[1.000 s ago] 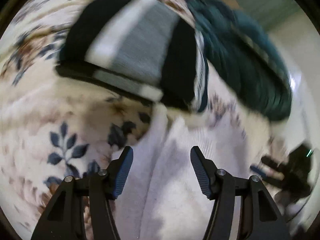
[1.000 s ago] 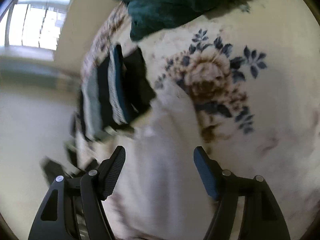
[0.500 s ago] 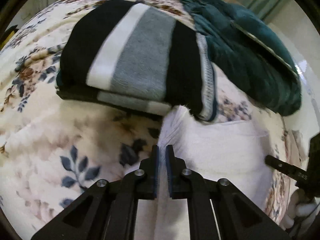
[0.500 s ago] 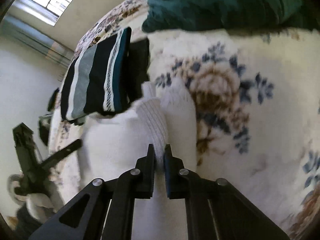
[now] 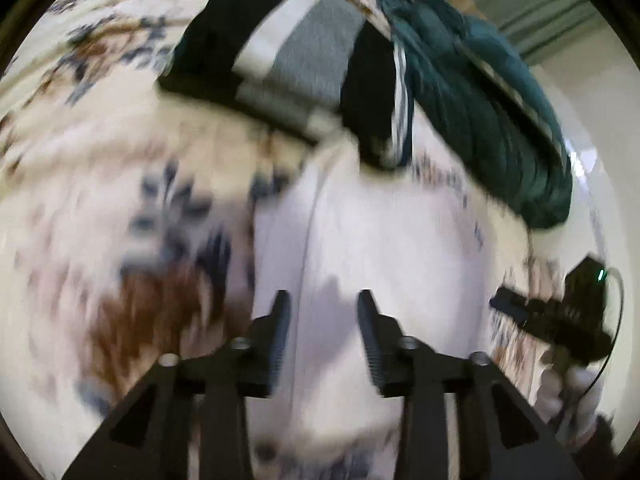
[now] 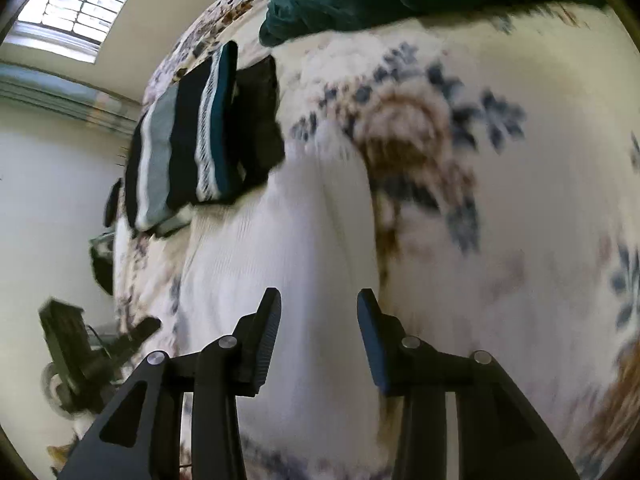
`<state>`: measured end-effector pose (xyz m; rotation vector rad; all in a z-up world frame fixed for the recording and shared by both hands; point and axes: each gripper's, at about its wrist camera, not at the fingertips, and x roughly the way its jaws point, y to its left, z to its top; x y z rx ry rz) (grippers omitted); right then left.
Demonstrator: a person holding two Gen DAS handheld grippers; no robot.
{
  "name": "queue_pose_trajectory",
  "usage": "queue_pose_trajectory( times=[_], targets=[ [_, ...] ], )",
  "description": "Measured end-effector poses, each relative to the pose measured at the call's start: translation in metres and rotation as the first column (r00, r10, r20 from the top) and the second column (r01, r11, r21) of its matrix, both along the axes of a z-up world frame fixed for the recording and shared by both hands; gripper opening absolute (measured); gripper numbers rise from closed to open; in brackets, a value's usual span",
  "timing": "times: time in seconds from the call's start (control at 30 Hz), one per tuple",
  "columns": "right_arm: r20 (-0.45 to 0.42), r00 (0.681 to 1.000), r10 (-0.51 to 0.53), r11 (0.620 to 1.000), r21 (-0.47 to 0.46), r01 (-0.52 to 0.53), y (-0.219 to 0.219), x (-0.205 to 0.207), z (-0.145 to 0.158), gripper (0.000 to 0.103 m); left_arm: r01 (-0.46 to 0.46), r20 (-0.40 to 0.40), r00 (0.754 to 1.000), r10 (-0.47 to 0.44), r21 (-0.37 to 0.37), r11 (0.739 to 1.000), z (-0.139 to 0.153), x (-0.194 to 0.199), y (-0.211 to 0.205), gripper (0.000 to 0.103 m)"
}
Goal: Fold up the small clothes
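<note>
1. Looking along our left gripper [image 5: 322, 330], we see its two black fingers with ribbed pads standing apart above a white garment [image 5: 384, 240]; the jaws have just been opening, and the pads do not press on the cloth below them.
2. Our right gripper [image 6: 318, 332] shows the same: two black fingers set apart, jaws just opened, with the white garment [image 6: 288, 248] lying under the gap and not pinched.
3. That one white garment is a soft ribbed knit, lying flat in a long rounded strip on the floral blanket [image 5: 80, 184], with a straight fold or seam line running along it in the left view.
4. The blanket looks fluffy and cream-coloured, printed with brown blooms and dark blue leaves [image 6: 420, 140].
5. We count one folded stack [image 5: 296, 68] at the far end of the white garment, rectangular, with black, white and grey bands; its edge seems to touch or overlap the garment's far end, though blur leaves this unsure.
6. From the right view the stack [image 6: 188, 148] also shows a teal stripe with a white patterned edging.
7. One dark teal heap [image 5: 488, 120] of plush, crumpled cloth lies just beyond the stack.
8. Each view catches the other gripper at its edge, blurred.
</note>
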<state>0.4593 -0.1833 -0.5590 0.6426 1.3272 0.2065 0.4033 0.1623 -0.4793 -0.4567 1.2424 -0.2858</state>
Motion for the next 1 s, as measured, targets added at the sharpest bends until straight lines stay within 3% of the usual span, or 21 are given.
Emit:
queue_pose_trajectory(
  times=[0.07, 0.17, 0.23, 0.27, 0.3, 0.33, 0.43, 0.5, 0.53, 0.57, 0.6, 0.67, 0.73, 0.8, 0.93, 1.0],
  targets=[
    [-0.032, 0.999, 0.004, 1.0, 0.009, -0.004, 0.005, -0.024, -0.006, 0.042, 0.038, -0.056, 0.998, -0.036, 0.037, 0.999, -0.018, -0.02, -0.017, 0.043],
    [-0.078, 0.997, 0.015, 1.0, 0.018, -0.014, 0.015, -0.052, -0.021, 0.042, 0.064, -0.103, 0.993, -0.056, 0.076, 0.995, -0.048, -0.036, -0.036, 0.04],
    [-0.105, 0.994, 0.012, 0.999, 0.046, -0.008, 0.021, -0.061, -0.034, 0.042, 0.034, -0.043, 0.999, -0.03, 0.11, 0.993, -0.054, -0.042, -0.042, 0.013],
    [-0.105, 0.994, -0.002, 0.999, 0.049, 0.007, 0.023, -0.066, -0.039, 0.042, 0.024, -0.039, 0.999, -0.02, 0.106, 0.994, -0.054, -0.042, -0.043, 0.006],
    [-0.098, 0.995, -0.016, 0.999, 0.049, 0.021, 0.024, -0.067, -0.04, 0.029, 0.009, -0.029, 1.0, -0.006, 0.103, 0.995, -0.05, -0.044, -0.042, 0.005],
    [-0.086, 0.996, -0.028, 0.998, 0.053, 0.033, 0.025, -0.07, -0.038, 0.008, -0.02, 0.011, 1.0, 0.019, 0.091, 0.996, -0.036, -0.047, -0.039, 0.004],
    [-0.036, 0.999, -0.031, 0.999, -0.026, 0.03, 0.025, -0.071, -0.021, 0.006, -0.045, 0.086, 0.996, 0.037, 0.096, 0.994, -0.006, -0.045, -0.026, 0.004],
    [-0.034, 0.999, -0.034, 0.998, -0.059, 0.032, 0.022, -0.07, -0.02, 0.006, -0.023, 0.044, 0.999, 0.016, 0.163, 0.986, -0.026, -0.037, -0.016, 0.004],
    [-0.064, 0.998, -0.018, 0.999, -0.051, 0.015, 0.024, -0.068, -0.027, 0.006, -0.038, -0.02, 0.999, 0.041, 0.137, 0.99, -0.044, -0.033, -0.009, 0.004],
    [-0.088, 0.996, 0.004, 0.999, -0.039, -0.008, 0.026, -0.067, -0.033, 0.006, -0.041, -0.065, 0.997, 0.046, 0.065, 0.997, -0.052, -0.033, -0.004, 0.005],
    [-0.104, 0.994, 0.022, 0.999, -0.023, -0.024, 0.03, -0.065, -0.035, 0.007, -0.038, -0.104, 0.994, 0.037, -0.011, 0.999, -0.055, -0.032, -0.001, 0.007],
    [-0.102, 0.994, 0.03, 0.999, -0.022, -0.033, 0.031, -0.064, -0.03, 0.011, -0.043, -0.086, 0.995, 0.04, -0.028, 0.999, -0.042, -0.035, 0.008, 0.011],
    [-0.089, 0.995, 0.042, 0.999, -0.013, -0.043, 0.028, -0.064, -0.022, 0.031, -0.046, -0.035, 0.998, 0.045, -0.018, 0.999, -0.027, -0.043, 0.01, 0.027],
    [-0.056, 0.998, 0.023, 1.0, 0.006, -0.022, 0.022, -0.07, -0.016, 0.041, -0.057, -0.012, 0.998, 0.057, 0.012, 0.998, -0.028, -0.049, 0.009, 0.065],
    [-0.096, 0.995, 0.03, 0.999, 0.023, -0.028, 0.024, -0.072, -0.034, 0.046, -0.027, -0.069, 0.997, 0.03, 0.043, 0.999, -0.062, -0.038, -0.007, 0.066],
    [-0.119, 0.992, 0.043, 0.999, 0.033, -0.04, 0.028, -0.074, -0.049, 0.046, 0.008, -0.043, 0.999, -0.004, 0.087, 0.996, -0.071, -0.03, -0.023, 0.062]
  ],
)
